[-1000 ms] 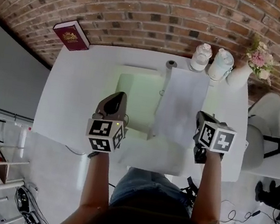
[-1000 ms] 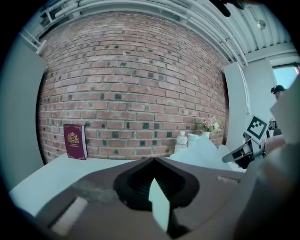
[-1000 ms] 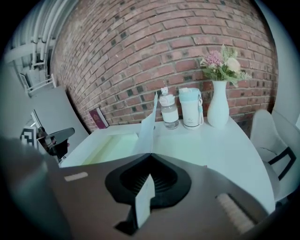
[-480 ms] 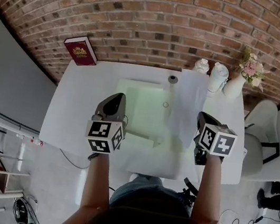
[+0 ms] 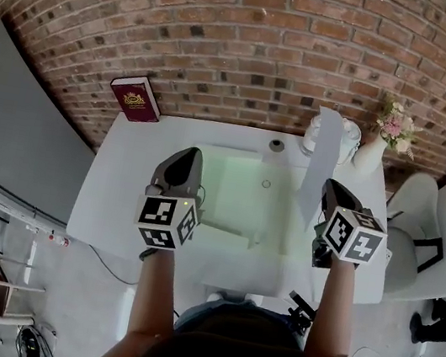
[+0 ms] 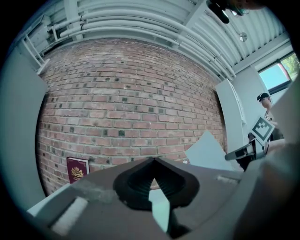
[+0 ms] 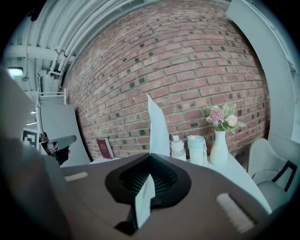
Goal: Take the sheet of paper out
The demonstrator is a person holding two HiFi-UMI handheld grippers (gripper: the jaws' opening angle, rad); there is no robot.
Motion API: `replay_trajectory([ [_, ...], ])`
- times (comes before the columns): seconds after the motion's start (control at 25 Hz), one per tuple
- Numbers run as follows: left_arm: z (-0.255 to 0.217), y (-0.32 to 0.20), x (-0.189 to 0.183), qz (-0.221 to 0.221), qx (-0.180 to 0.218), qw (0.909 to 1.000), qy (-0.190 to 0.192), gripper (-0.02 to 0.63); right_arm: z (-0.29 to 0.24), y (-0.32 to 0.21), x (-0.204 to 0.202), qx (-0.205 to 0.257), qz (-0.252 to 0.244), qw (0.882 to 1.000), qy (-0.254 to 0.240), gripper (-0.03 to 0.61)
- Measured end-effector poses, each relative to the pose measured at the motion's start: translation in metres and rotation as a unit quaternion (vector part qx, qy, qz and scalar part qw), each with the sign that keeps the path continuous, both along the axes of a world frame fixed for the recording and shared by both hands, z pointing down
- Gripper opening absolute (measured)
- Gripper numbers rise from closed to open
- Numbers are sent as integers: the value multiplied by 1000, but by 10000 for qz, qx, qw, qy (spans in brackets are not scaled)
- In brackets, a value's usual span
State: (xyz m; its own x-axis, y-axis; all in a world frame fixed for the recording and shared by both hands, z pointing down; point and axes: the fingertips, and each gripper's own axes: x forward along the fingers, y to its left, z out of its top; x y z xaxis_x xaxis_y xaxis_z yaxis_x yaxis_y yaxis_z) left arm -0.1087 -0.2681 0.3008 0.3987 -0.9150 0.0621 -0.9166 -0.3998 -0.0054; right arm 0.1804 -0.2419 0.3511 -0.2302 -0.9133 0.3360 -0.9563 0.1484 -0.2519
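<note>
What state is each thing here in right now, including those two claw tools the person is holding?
Sheet of paper: held up on edge above the table, pinched at its lower end.
Right gripper: shut on the sheet of paper.
Left gripper: shut on an edge of the green folder.
Green folder: spread over the white table, one edge pinched.
Red book: closed, standing against the brick wall.
Bottles: upright, capped.
Vase: upright, holding flowers.

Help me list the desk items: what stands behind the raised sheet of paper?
In the head view, a clear bottle and a pale tumbler stand behind the sheet of paper. The sheet covers part of each, and anything else directly behind it is hidden.
</note>
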Motion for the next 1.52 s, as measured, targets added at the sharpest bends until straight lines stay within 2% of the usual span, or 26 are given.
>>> replay_trajectory([
  [0.28,-30,-3,-12,-83,343,9993,79,-2,-52,-5,-7,923,260,9953,108,2],
  [0.64,-66,1,-13,-63,911,9958,1,-1,-94,0,-19,1857,301,9810,477,3],
  [1.08,-87,0,-18,-58,1168,9930,146,-2,-137,8,-35,2459,106,9643,972,2],
  [1.52,-102,1,-22,-22,1319,9911,170,-2,-158,10,-47,2663,27,9563,1210,2],
])
